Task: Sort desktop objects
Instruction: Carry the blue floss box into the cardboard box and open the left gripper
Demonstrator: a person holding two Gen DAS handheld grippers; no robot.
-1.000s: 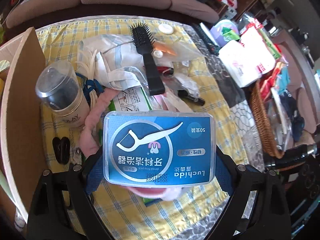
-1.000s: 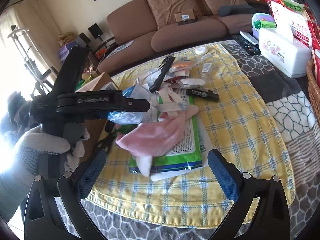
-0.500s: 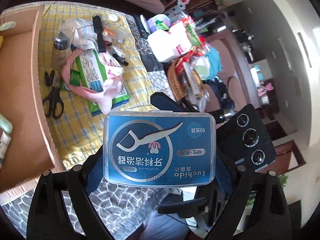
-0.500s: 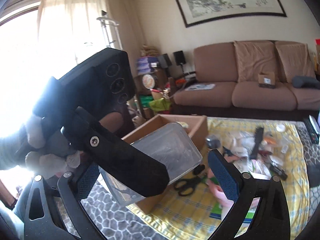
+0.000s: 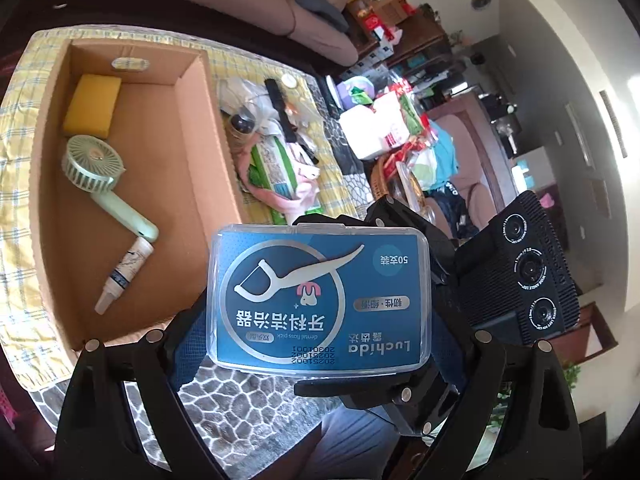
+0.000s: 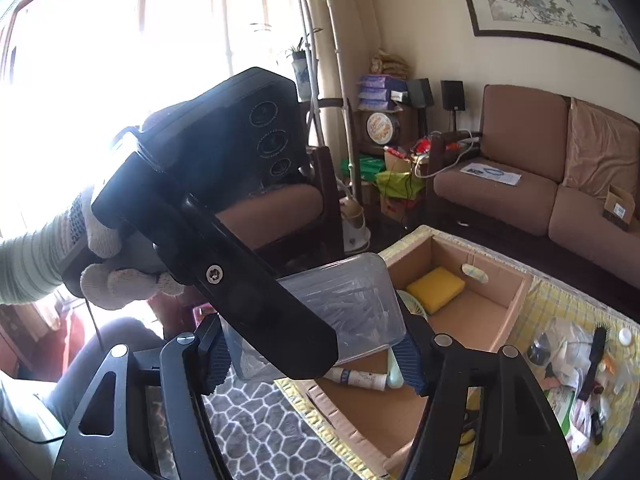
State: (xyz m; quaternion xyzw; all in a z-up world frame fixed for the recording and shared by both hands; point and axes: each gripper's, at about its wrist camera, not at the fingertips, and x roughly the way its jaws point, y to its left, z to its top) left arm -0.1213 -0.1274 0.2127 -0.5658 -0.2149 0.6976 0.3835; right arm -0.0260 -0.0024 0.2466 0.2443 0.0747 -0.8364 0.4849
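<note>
I hold the floss box in the left gripper, the right gripper just closing, seemingly gripping it too; the cardboard box holds four items, clutter remaining at one o'clock.

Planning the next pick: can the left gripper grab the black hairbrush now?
Probably not yet: the left gripper is clamped on the dental floss box. The hairbrush itself lies uncovered on the clutter.

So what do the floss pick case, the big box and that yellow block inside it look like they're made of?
Floss pick case: looks like clear, glossy hard plastic; the picks show through its underside in the right wrist view, under a blue printed label. Box: corrugated cardboard, matte brown with folded flaps. Yellow block: probably foam sponge, judging by its dull surface and soft rounded edges, though no pores are visible.
</note>
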